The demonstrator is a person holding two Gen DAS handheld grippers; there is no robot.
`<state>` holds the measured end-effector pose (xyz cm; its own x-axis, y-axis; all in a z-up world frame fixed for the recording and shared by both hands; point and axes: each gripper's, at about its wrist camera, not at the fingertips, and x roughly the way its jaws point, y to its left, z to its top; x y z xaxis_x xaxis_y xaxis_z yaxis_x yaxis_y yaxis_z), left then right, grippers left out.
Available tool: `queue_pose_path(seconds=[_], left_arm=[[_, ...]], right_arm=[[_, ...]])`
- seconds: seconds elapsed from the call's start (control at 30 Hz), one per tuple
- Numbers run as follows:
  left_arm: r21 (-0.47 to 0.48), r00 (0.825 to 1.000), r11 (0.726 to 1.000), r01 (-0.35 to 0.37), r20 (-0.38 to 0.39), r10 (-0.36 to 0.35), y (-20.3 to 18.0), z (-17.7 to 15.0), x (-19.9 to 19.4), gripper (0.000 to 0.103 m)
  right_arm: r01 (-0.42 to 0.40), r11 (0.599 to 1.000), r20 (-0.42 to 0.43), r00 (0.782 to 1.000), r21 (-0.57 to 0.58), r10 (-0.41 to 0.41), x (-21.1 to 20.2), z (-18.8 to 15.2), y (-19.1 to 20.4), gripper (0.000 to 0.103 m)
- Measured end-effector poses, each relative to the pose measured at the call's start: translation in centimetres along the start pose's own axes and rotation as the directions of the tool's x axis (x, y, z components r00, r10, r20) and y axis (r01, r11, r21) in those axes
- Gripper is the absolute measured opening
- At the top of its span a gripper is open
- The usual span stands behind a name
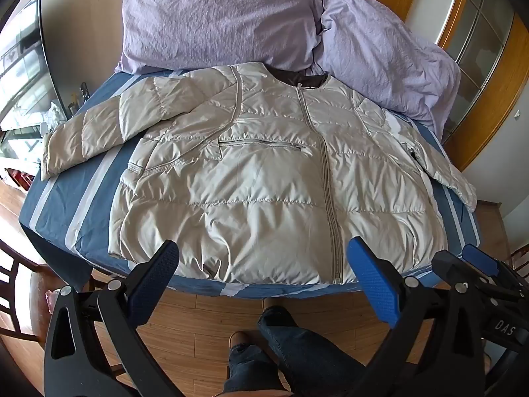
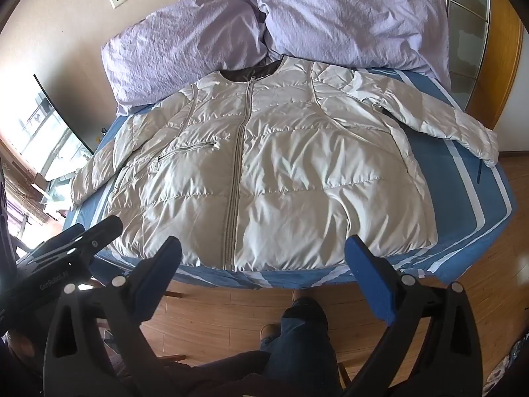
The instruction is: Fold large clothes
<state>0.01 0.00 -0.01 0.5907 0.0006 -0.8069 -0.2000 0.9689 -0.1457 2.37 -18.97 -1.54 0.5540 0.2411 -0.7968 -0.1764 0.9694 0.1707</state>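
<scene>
The pale quilted jacket (image 1: 264,178) lies flat, front up and zipped, across the middle of the frame on the blue striped bed (image 1: 76,198). Both sleeves are spread outward; the one at the right edge hangs past the mattress. Its collar touches two lilac pillows (image 2: 185,46) at the top. I hold the left gripper (image 1: 264,264) and right gripper (image 2: 263,261) above the near hem, jaws wide apart, nothing between them. My legs (image 1: 291,347) stand on the wood floor (image 1: 198,314) at the bottom

Two lilac pillows (image 1: 218,23) lie at the head of a blue striped bed (image 1: 66,198); wood floor (image 1: 198,317) below.
</scene>
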Motion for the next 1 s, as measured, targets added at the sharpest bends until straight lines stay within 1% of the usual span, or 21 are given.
queue_pose_path(seconds=[1.0], left_arm=[[0.000, 1.000, 1.000, 0.001, -0.001, -0.001, -0.01, 0.00, -0.01, 0.102]], right_arm=[[0.002, 1.000, -0.005, 1.000, 0.000, -0.002, 0.24, 0.10, 0.01, 0.099]])
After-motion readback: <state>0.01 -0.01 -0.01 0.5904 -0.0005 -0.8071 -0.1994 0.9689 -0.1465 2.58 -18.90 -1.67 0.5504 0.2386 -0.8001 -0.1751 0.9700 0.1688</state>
